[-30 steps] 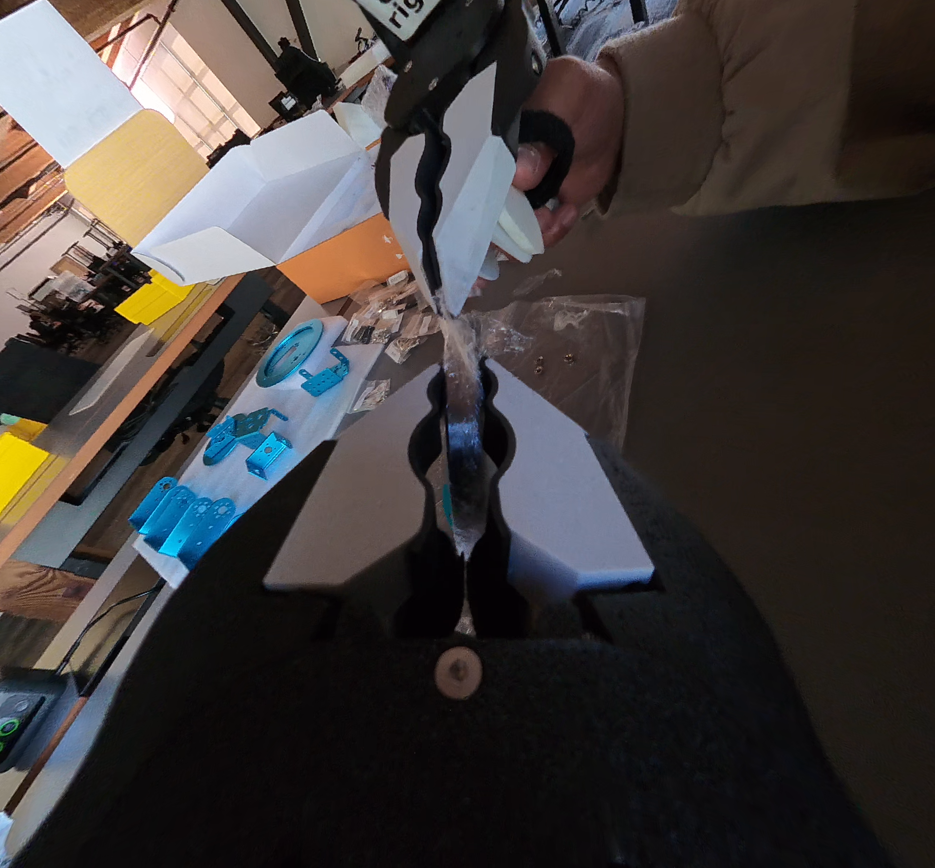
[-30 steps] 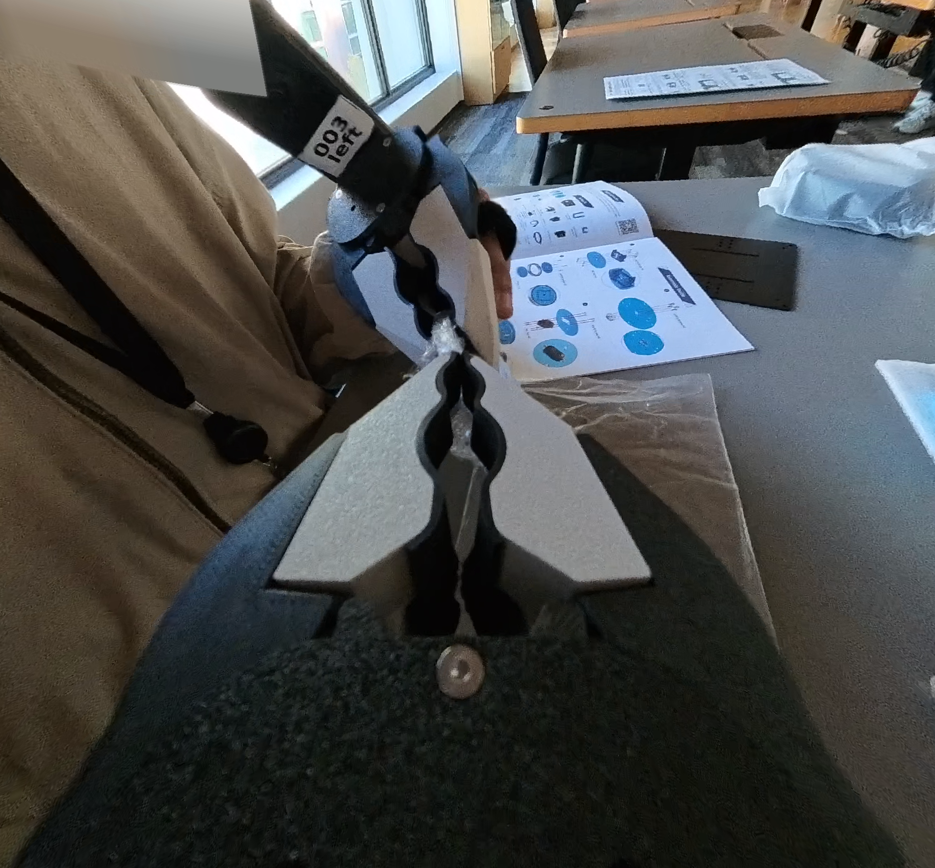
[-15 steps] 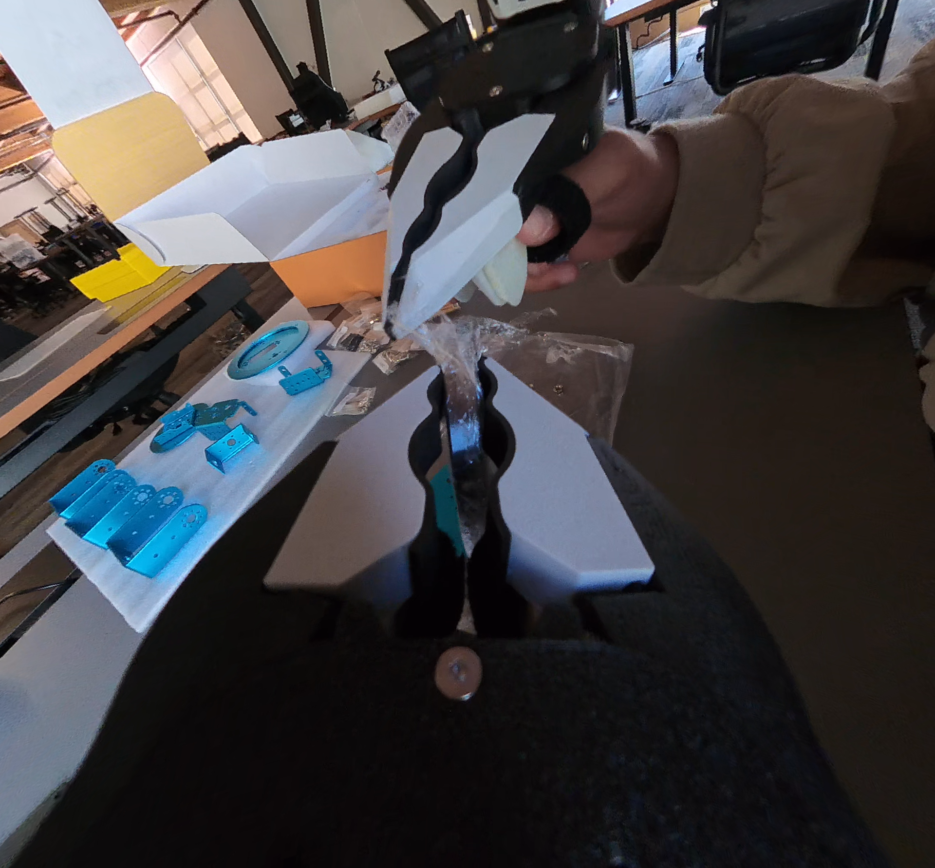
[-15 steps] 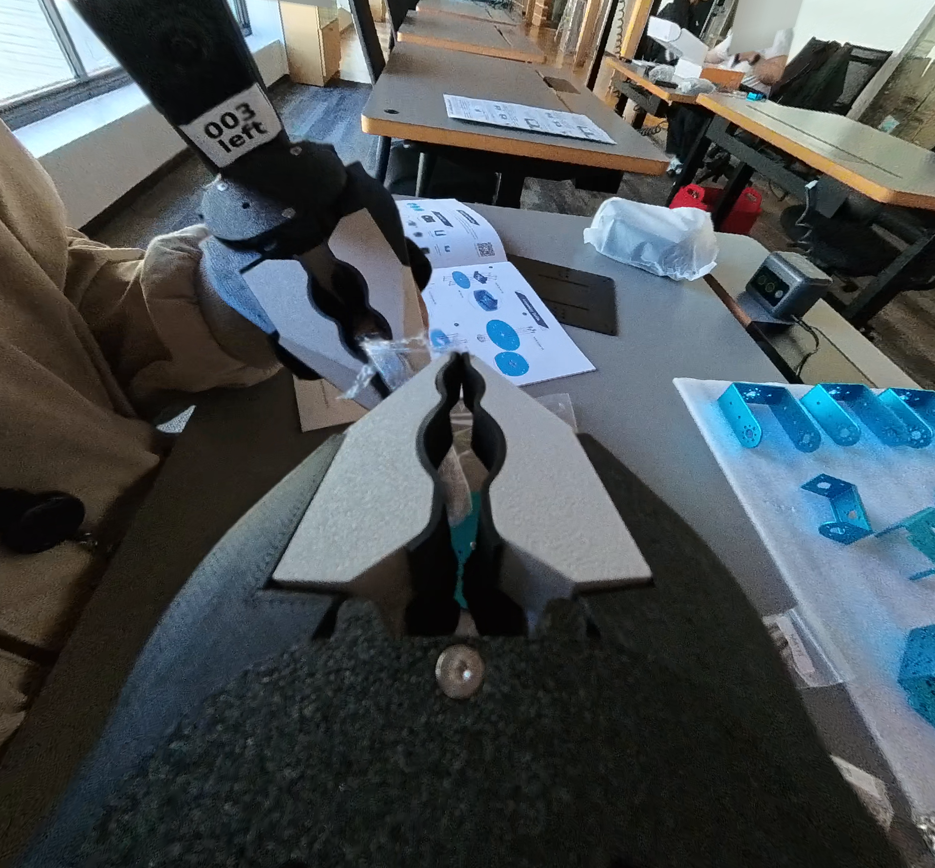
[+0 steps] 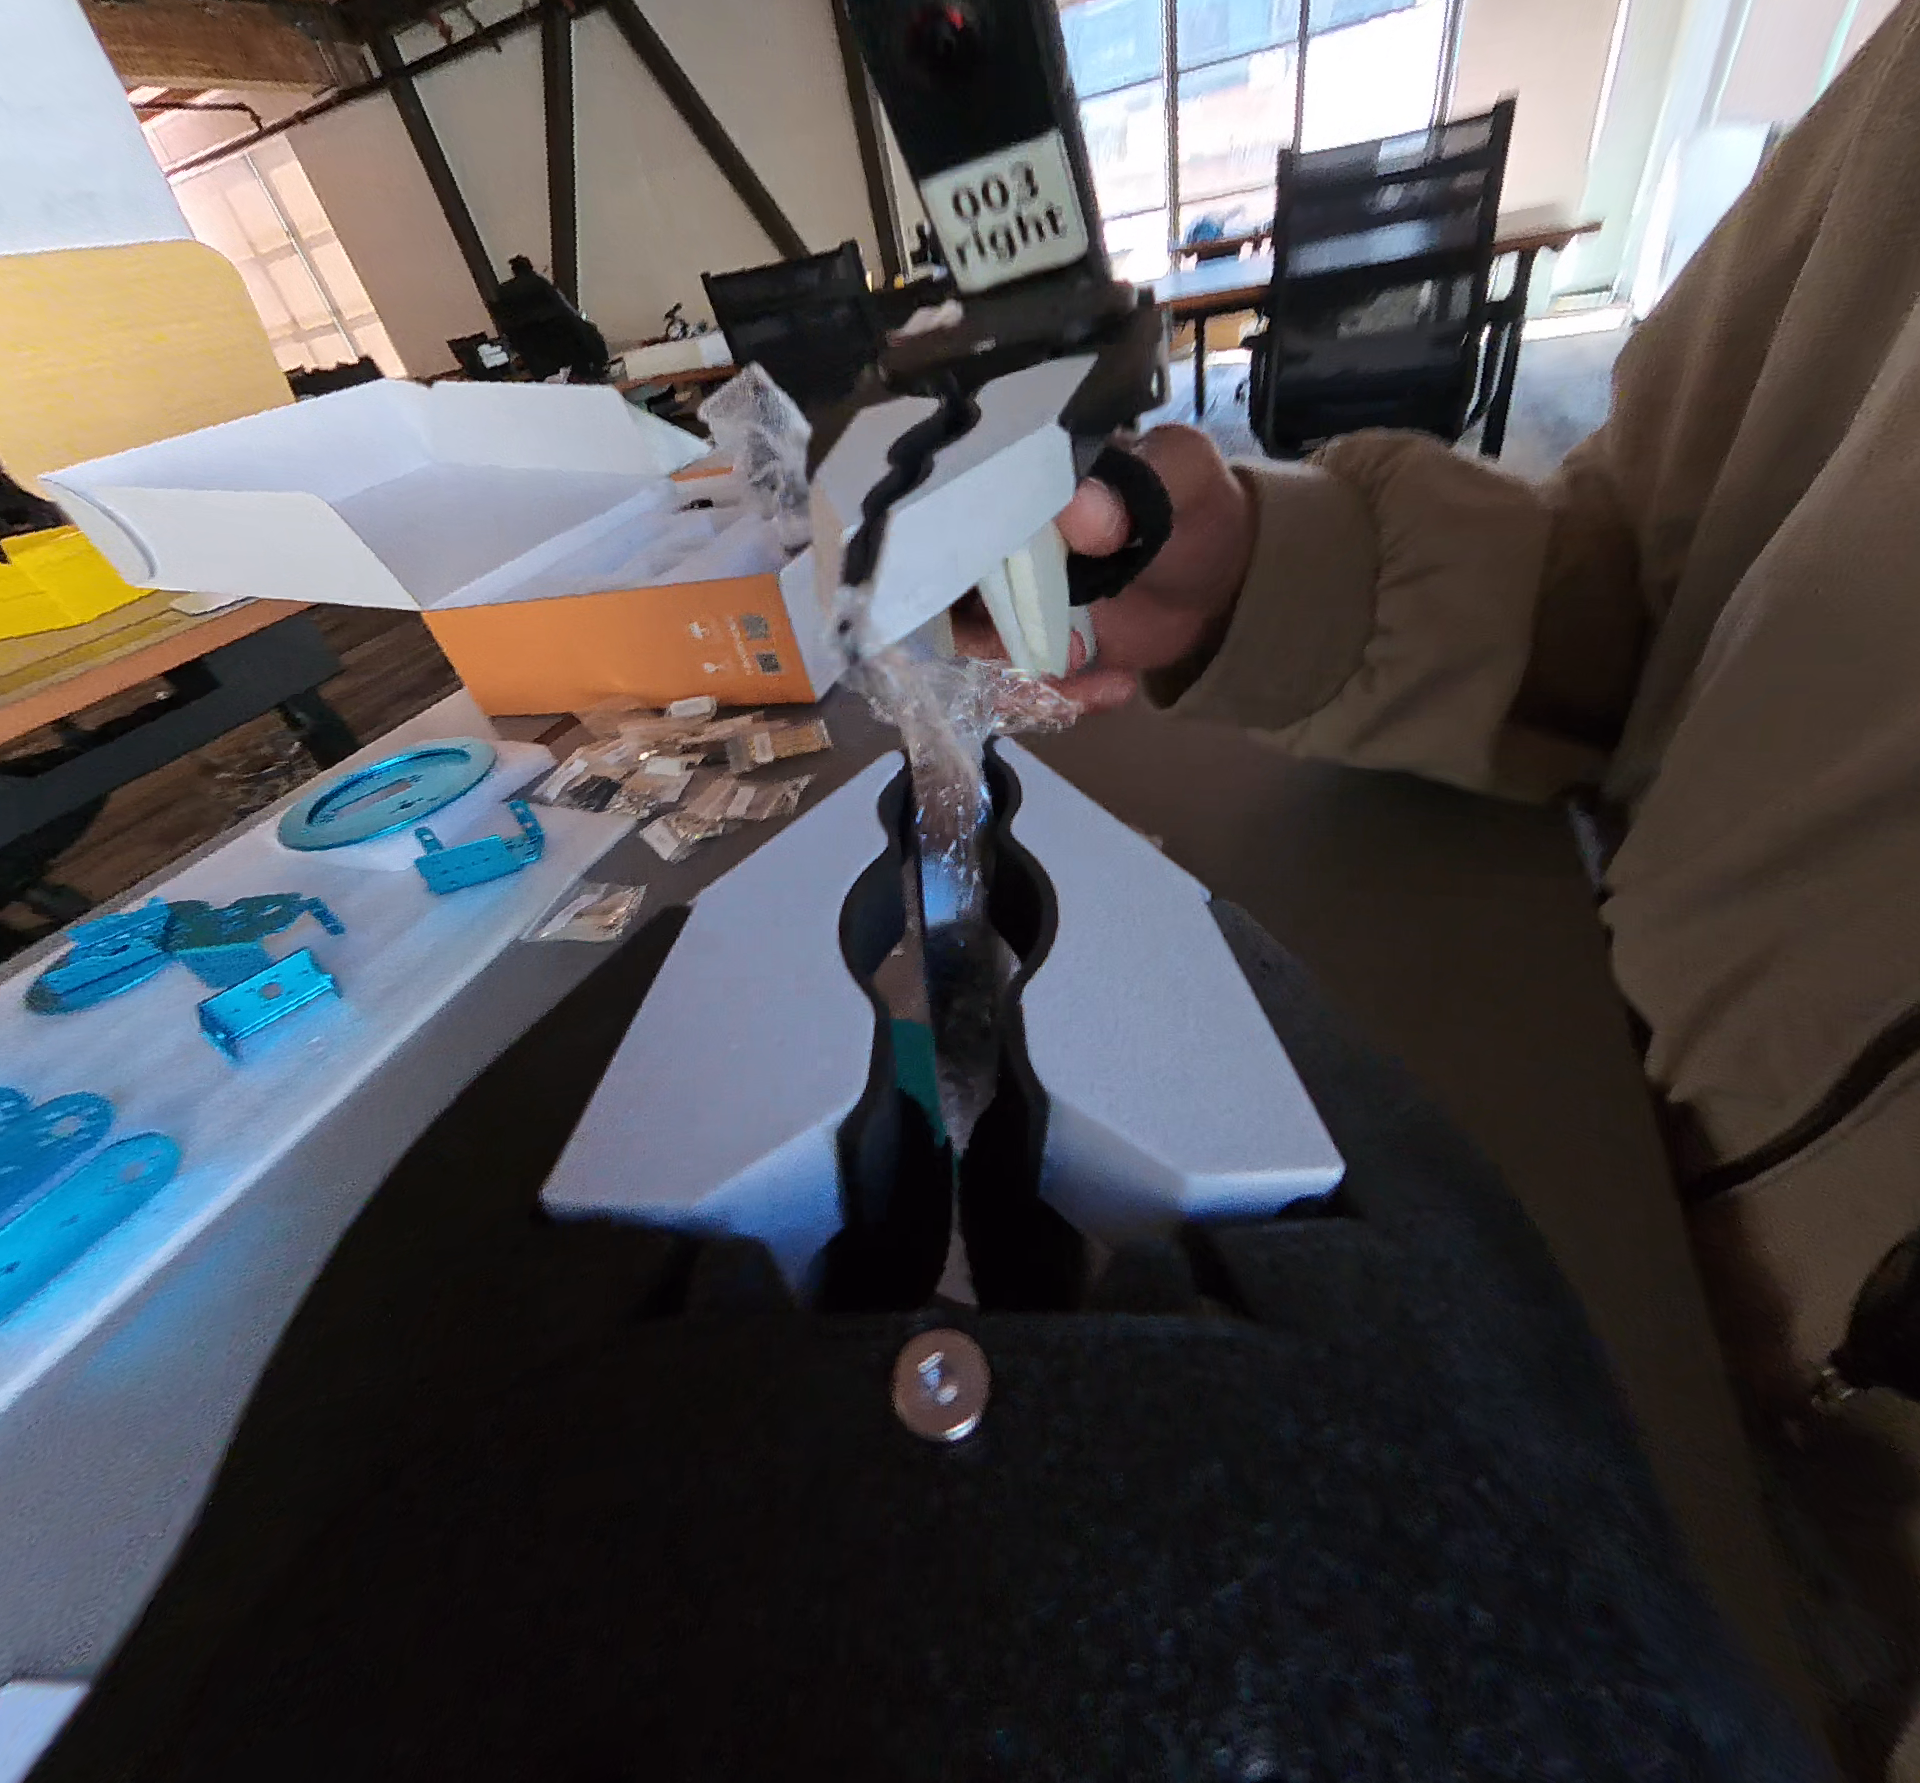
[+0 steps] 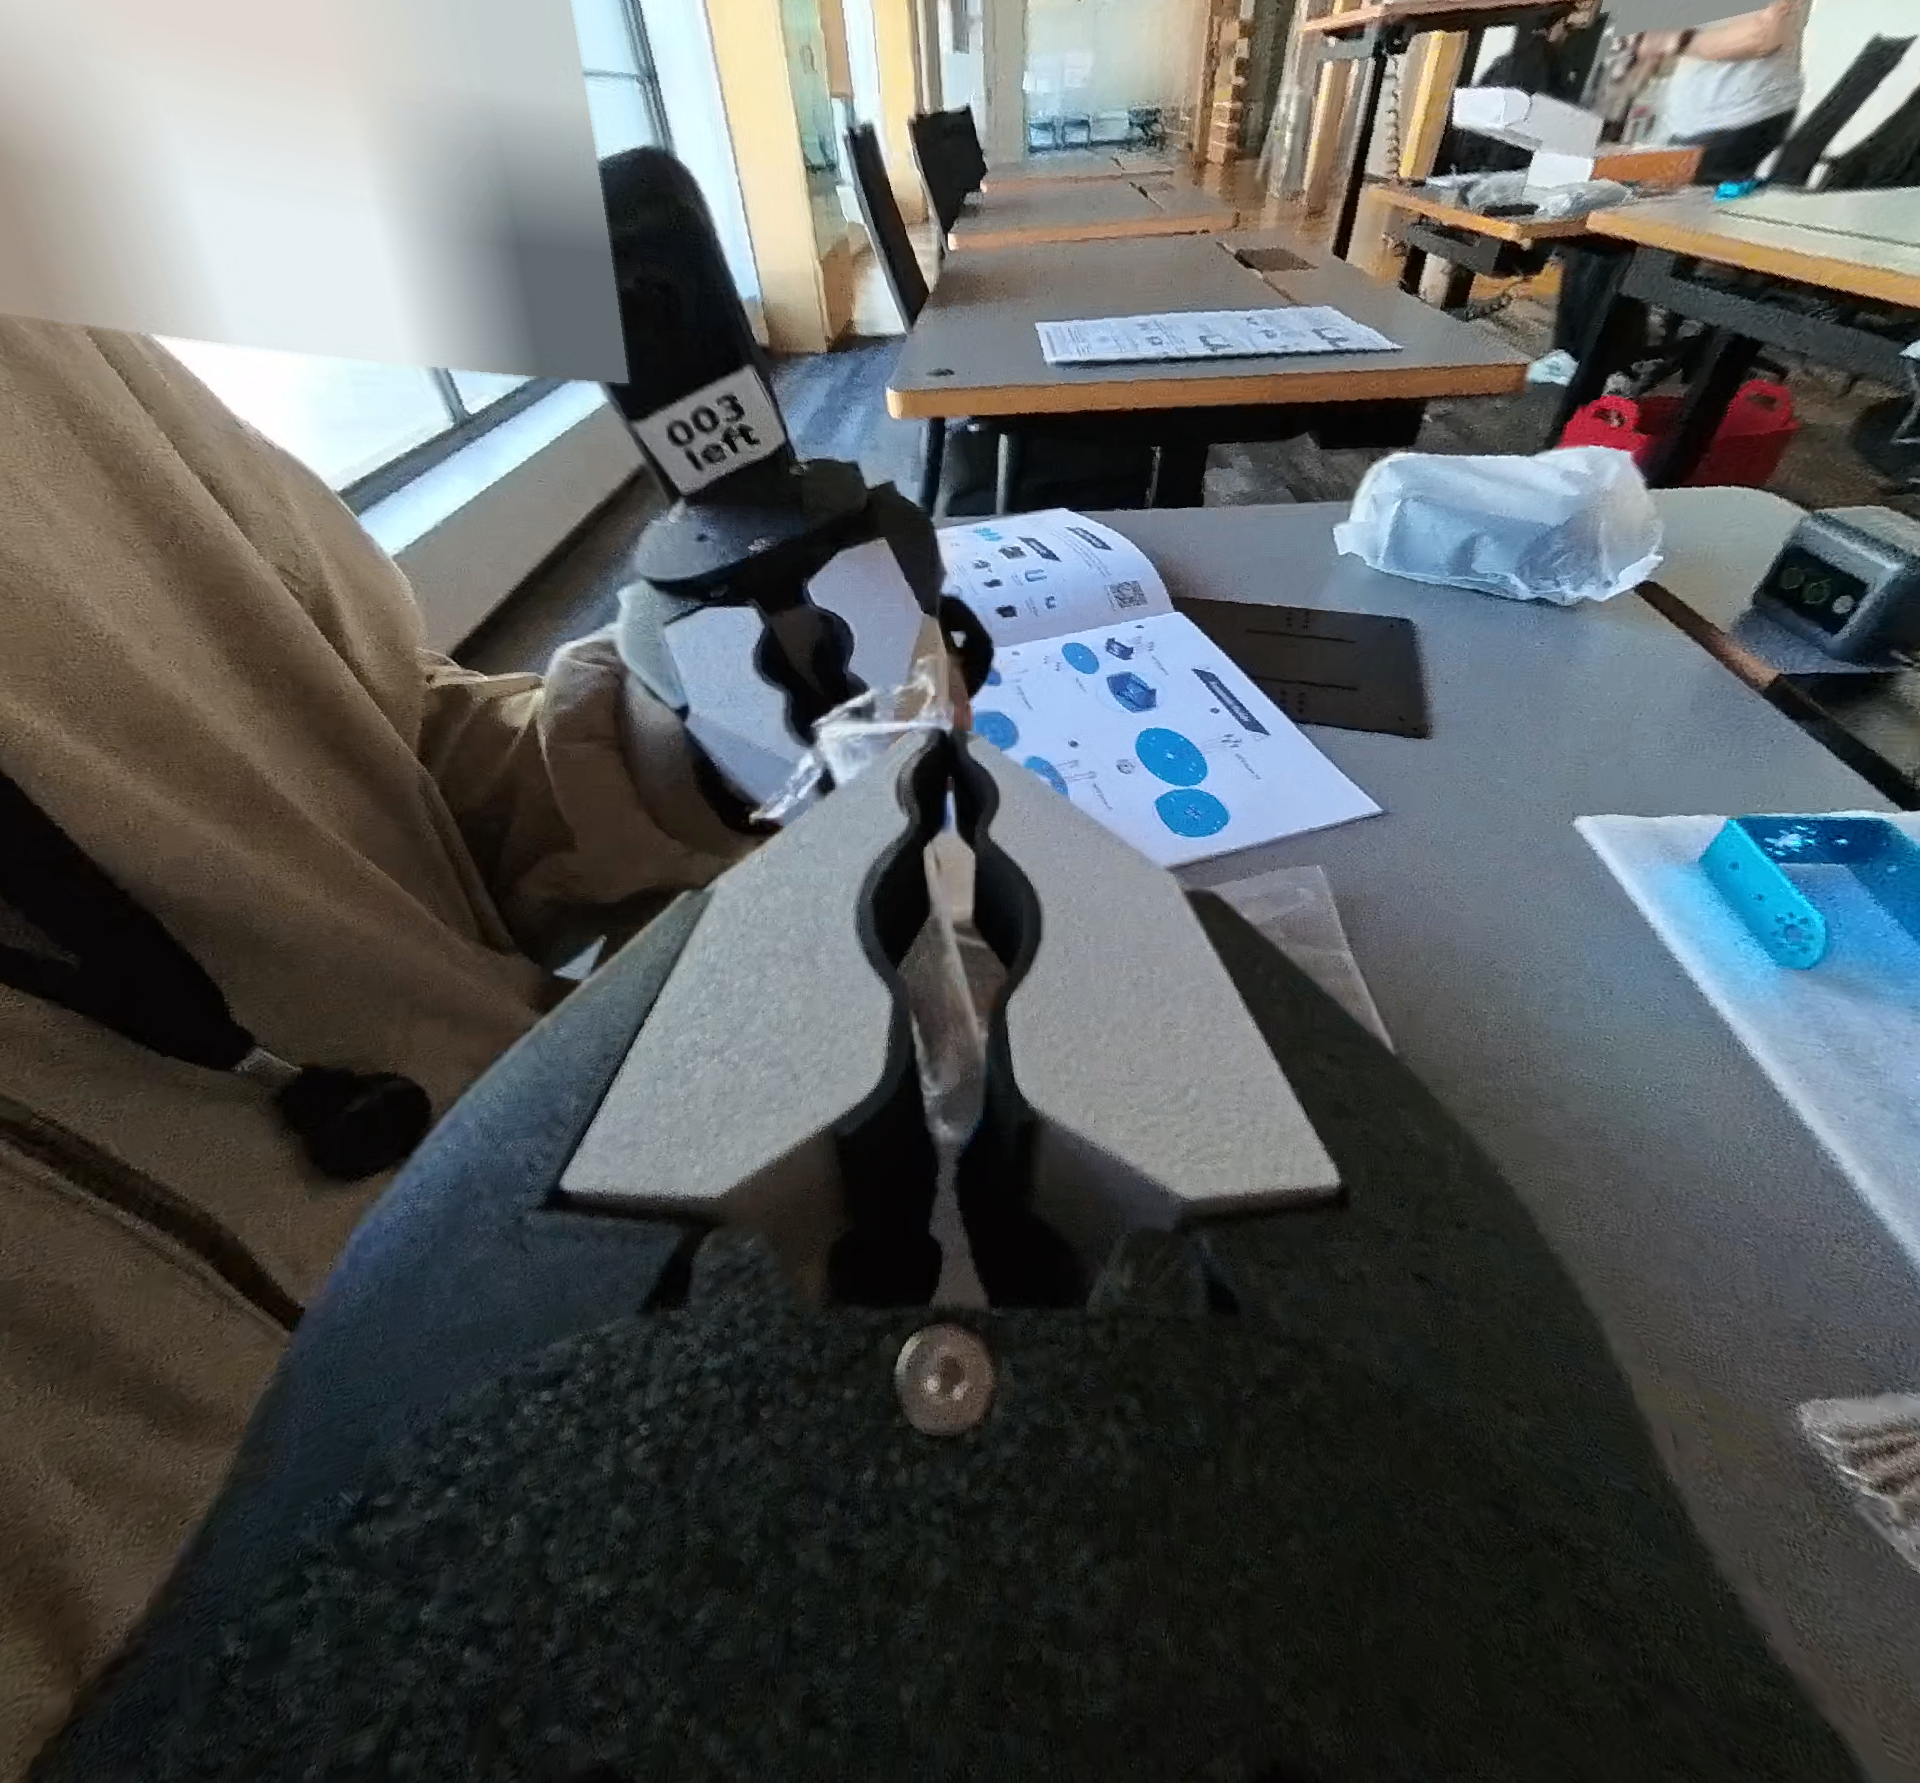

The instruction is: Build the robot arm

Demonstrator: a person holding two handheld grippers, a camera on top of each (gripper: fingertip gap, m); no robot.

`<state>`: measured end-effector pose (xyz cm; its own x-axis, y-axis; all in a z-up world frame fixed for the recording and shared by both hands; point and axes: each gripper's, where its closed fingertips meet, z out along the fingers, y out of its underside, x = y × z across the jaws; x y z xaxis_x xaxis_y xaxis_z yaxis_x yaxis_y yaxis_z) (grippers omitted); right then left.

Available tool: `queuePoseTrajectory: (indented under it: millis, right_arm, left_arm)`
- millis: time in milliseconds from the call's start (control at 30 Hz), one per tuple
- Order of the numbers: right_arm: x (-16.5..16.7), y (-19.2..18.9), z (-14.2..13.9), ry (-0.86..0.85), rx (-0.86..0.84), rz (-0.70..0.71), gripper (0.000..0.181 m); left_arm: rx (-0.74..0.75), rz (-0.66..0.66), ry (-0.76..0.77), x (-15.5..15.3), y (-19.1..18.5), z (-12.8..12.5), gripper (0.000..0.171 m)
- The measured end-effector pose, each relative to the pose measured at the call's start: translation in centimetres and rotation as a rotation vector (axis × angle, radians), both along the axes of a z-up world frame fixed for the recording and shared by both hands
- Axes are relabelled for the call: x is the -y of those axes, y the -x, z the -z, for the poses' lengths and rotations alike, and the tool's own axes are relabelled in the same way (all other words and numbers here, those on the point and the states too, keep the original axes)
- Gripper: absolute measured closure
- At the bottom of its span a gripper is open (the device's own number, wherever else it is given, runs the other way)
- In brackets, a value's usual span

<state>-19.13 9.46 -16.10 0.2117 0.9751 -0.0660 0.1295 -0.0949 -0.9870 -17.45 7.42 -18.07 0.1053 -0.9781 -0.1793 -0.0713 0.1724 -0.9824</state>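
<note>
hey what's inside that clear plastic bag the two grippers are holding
Both the left gripper and the right gripper are shut on the clear plastic bag. Through the film a teal piece shows between the left fingers. The fingers and crumpled plastic hide its shape and anything else inside.

Left tongs [image 5: 945, 777] closed, fingers pressed together on a clear plastic bag [image 5: 951, 860] running down the slot between them. Right tongs [image 6: 943, 767] likewise closed on the same bag, tips pointing at the left pair. The two meet nearly tip to tip, held raised. Person's right hand [image 5: 1132, 580] wraps the right handle, finger through a black loop; beige sleeves cover both forearms.
</note>
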Motion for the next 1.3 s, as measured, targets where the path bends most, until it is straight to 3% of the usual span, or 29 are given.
queuePoseTrajectory:
  millis: [100,233,300,367,467,733,900,1033,1133,1300]
  right_arm:
    - [0.9,-0.7,-1.1,0.024,-0.114,-0.064,0.168]
    - [1.8,-0.2,-0.3,0.137,-0.121,-0.166,0.146]
    - [3.4,0.2,-0.2,0.240,-0.125,-0.307,0.153]
    - [4.1,0.4,0.2,0.309,-0.096,-0.391,0.180]
    - [4.5,0.5,0.8,0.294,-0.036,-0.432,0.181]
    - [4.0,-1.1,1.6,0.273,-0.031,-0.391,0.181]
    - [5.4,-2.4,0.0,0.258,-0.061,-0.453,0.181]
    - [4.7,-2.1,1.7,0.200,0.065,-0.351,0.181]
    - [3.9,-2.1,0.9,0.166,0.034,-0.298,0.181]
    - [1.9,-3.1,2.4,0.124,0.101,-0.193,0.181]
  left_arm:
    - [0.044,0.023,0.025,0.2,0.4,-0.7,0.162]
    - [0.025,0.075,0.025,1.0,0.4,-0.5,0.162]
    - [-0.005,0.129,0.024,1.8,0.2,-0.1,0.162]
    - [-0.034,0.186,0.028,2.7,0.0,0.2,0.162]
    - [-0.073,0.210,0.018,3.1,0.0,0.6,0.162]
    - [-0.131,0.191,-0.016,2.4,0.8,1.2,0.162]
    - [-0.036,0.178,0.007,1.4,2.7,-0.4,0.162]
    - [-0.010,0.145,0.033,0.4,3.4,-0.5,0.162]
    - [0.061,0.141,0.085,-0.1,3.7,-1.0,0.162]
    - [0.148,0.120,0.162,-0.8,4.2,-1.2,0.163]
